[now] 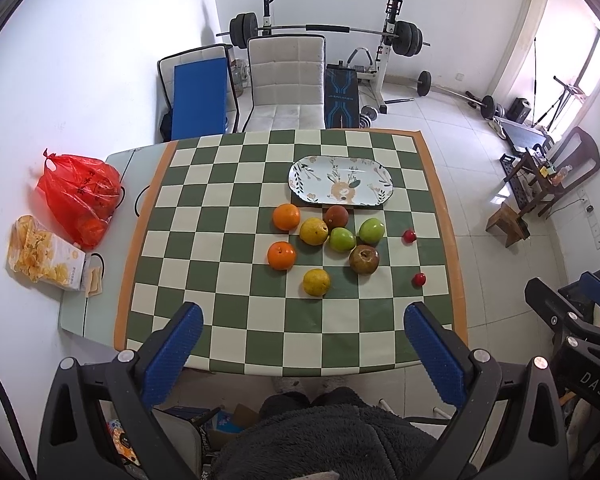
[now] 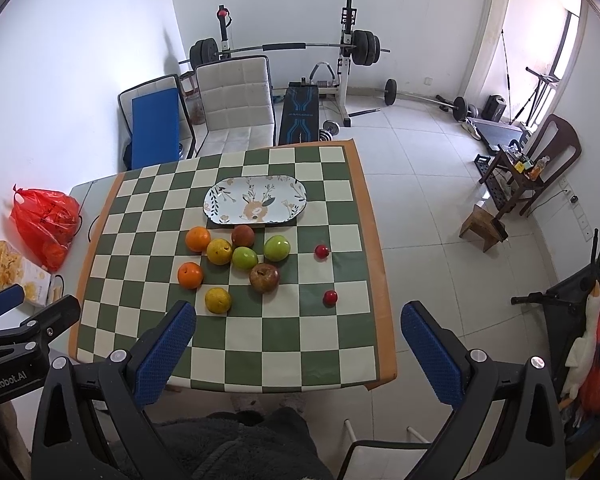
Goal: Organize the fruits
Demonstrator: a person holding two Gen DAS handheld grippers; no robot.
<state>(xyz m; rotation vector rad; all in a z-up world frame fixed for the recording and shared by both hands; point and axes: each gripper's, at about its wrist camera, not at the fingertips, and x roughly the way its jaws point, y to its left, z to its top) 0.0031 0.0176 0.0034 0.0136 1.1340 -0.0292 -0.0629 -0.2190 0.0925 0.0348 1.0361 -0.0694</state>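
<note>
We held left gripper (image 1: 303, 344) & right gripper (image 2: 298, 344) wide, empty. Round loose fruits (image 1: 324, 240) lay mid-table, near the oval floral plate (image 1: 342, 180); prob. firm, rolly, so grip across the middle.

- a table (image 1: 80, 312) with a pale top, mostly covered by a green-and-cream checked cloth (image 1: 228, 320) with an orange border.
- on the cloth, toward the far side: an oval plate (image 1: 300, 176) printed with a deer and leaves (nothing on it).
- just in front of the plate, a loose cluster of fruit: two oranges (image 1: 286, 217), two yellow fruits (image 1: 313, 231), two green apples (image 1: 342, 239), a dark reddish fruit (image 1: 336, 216) and a brownish-red apple (image 1: 364, 259).
- two small red fruits (image 1: 409, 235) lie apart, nearer the cloth's right edge.
- on the bare strip left of the cloth: a red plastic bag (image 1: 76, 192) and a snack box (image 1: 44, 256), near each other.
</note>
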